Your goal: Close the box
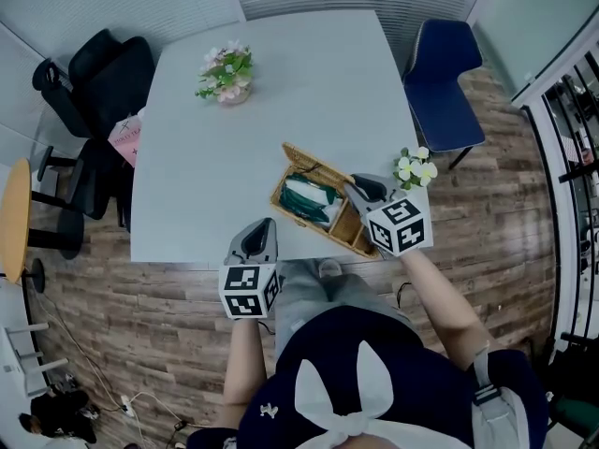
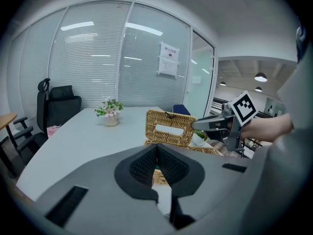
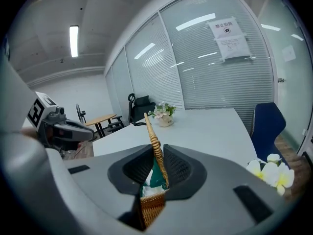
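While its lid point(image 3: 155, 146) stands raised, we enter the wicker box point(image 1: 323, 204) as sitting near the front edge of the white table point(image 1: 281, 82), with a green packet point(image 1: 309, 199) inside. We record the lid's edge pinched between the nearly closed jaws of the right gripper point(image 1: 360, 187). Left gripper point(image 1: 257, 234): jaws together, empty, over the table's near edge, apart from the box. We also note white flowers point(image 1: 415, 166) just beside the box and a potted posy point(image 1: 227, 73) well apart from it.

Nothing legible anywhere: the paper notice point(image 3: 229, 37) on the glass wall point(image 3: 205, 77), at one o'clock, carries print too blurred to read.
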### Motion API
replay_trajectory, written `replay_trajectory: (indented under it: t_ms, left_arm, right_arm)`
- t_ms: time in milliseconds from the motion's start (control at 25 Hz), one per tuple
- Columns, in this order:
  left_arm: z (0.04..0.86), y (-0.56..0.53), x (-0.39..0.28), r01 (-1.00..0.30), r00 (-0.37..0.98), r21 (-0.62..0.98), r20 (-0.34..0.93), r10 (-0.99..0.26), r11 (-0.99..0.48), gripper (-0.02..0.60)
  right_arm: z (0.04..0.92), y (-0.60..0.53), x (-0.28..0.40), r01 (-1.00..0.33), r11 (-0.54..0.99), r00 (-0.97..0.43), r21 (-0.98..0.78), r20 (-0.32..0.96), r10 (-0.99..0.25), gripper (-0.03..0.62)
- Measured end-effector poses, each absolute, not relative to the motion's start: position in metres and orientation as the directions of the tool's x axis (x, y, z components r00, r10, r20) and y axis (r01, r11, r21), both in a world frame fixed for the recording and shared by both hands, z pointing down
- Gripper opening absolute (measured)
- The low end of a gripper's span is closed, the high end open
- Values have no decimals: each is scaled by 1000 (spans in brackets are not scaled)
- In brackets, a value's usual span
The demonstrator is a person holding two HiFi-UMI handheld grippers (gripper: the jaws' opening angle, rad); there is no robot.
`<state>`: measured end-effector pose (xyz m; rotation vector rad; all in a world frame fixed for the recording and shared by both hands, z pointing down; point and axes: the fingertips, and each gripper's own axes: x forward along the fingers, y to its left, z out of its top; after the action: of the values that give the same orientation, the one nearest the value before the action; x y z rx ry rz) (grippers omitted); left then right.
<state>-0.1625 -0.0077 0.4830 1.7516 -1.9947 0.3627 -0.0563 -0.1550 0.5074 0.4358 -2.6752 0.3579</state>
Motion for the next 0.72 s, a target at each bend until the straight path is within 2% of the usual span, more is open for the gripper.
replay_trajectory:
  t_ms: [480,720]
  left_arm:
    - [489,-5,-160,-982,-75,111,511,-856,152,23]
    - [491,-2,-159,-983,-75,107,517,-853,151,23]
  right_arm:
    - [505,-130,-61,-260,964,-843,63,471,-258,57]
    - [507,-122,-62,-225,966,-841,126,476,-258,58]
